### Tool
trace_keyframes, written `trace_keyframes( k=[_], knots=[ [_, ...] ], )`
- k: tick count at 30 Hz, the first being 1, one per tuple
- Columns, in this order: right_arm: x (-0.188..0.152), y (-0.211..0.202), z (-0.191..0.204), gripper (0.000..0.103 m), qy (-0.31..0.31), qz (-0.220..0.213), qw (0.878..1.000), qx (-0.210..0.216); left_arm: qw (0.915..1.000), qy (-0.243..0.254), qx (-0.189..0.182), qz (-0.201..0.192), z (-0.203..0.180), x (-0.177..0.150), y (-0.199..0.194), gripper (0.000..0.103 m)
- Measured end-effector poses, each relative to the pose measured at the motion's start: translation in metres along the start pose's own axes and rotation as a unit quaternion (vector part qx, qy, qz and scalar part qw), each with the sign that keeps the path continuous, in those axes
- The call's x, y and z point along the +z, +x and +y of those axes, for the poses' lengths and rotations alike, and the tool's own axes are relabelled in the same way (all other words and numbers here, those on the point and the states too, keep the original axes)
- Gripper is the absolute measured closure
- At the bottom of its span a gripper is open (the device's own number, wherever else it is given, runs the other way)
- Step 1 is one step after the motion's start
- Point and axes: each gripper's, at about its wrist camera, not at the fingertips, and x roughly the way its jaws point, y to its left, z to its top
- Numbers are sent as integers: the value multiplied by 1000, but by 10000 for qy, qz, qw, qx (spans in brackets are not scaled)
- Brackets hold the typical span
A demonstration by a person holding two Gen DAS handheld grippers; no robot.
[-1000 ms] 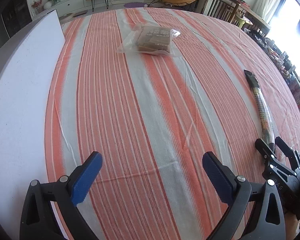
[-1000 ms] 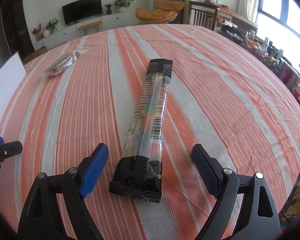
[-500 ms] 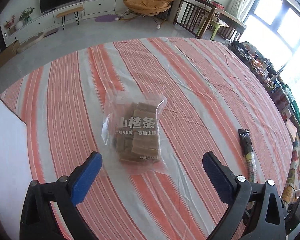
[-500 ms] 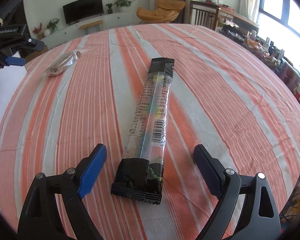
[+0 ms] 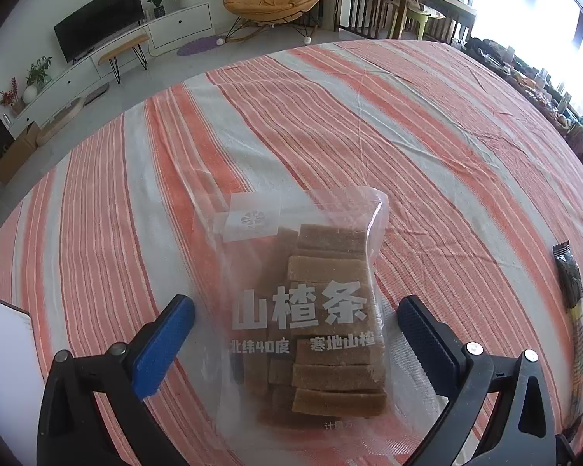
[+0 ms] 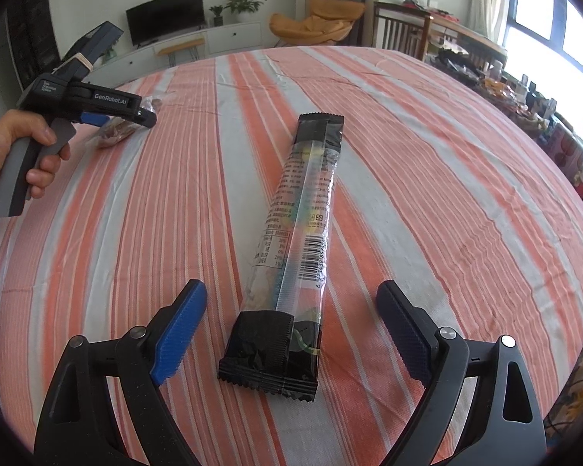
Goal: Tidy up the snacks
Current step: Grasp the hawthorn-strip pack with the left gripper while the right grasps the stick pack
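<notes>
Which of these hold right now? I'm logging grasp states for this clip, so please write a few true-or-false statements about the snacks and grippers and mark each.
1. The left gripper has its jaws open on either side of the clear bag of brown snack bars. True.
2. The right gripper is shut on the long black-ended snack stick pack. False: its jaws stand open, the pack lying between them on the striped tablecloth.
3. The bag of bars is lifted off the cloth. False: it lies flat on it.
4. A hand holds the left gripper's handle. True.
</notes>
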Motion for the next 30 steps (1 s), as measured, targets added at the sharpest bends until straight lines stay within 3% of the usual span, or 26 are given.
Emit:
trace_keyframes(
  k=[8, 12, 19, 24, 26, 29, 30],
  knots=[
    [0, -1, 0, 11, -2, -1, 10000, 1, 9997, -154, 81, 164, 0, 0, -1, 4],
    [0, 0, 0, 11, -1, -1, 10000, 0, 9999, -116, 71, -19, -13, -8, -13, 44],
    [0, -1, 0, 11, 3, -3, 10000, 1, 9993, -324, 195, -52, -41, -51, -37, 46],
    [0, -1, 0, 11, -2, -4, 10000, 4, 9976, -606, 327, 43, -76, -114, -70, 46],
    [0, -1, 0, 11, -3, -3, 10000, 3, 9981, -506, 360, 13, -95, -140, -83, 46],
    [0, -1, 0, 11, -1, -3, 10000, 3, 9988, -374, 313, -105, -115, -171, -98, 42],
    [0, -1, 0, 11, -2, -4, 10000, 1, 9988, -354, 311, -143, -119, -177, -100, 36]
  ],
)
